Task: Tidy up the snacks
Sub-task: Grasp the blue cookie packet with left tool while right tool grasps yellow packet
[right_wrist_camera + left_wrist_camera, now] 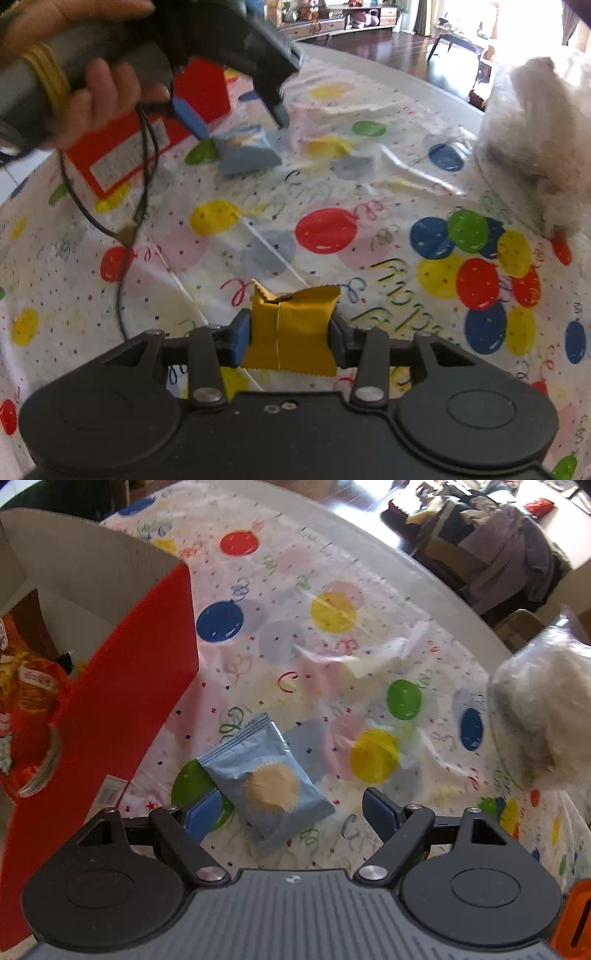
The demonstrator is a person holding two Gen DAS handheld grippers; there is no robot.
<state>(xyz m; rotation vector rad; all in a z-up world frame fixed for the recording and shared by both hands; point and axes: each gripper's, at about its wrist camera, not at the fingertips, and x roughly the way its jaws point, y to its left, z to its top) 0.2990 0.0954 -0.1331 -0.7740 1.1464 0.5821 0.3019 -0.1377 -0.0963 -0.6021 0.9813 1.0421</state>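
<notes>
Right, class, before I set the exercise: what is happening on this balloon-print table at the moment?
A person is sorting snacks with hand-held tongs in each hand. The right tongs are shut on a gold snack packet, with both pads against its sides. The left tongs are open, pointing down over a blue snack packet lying on the tablecloth, which is not yet gripped. A red cardboard box stands beside it with orange packets already inside.

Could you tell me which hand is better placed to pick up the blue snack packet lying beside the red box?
Left: its tool hovers open right over the blue packet, while the right tool already pinches the gold packet.
</notes>
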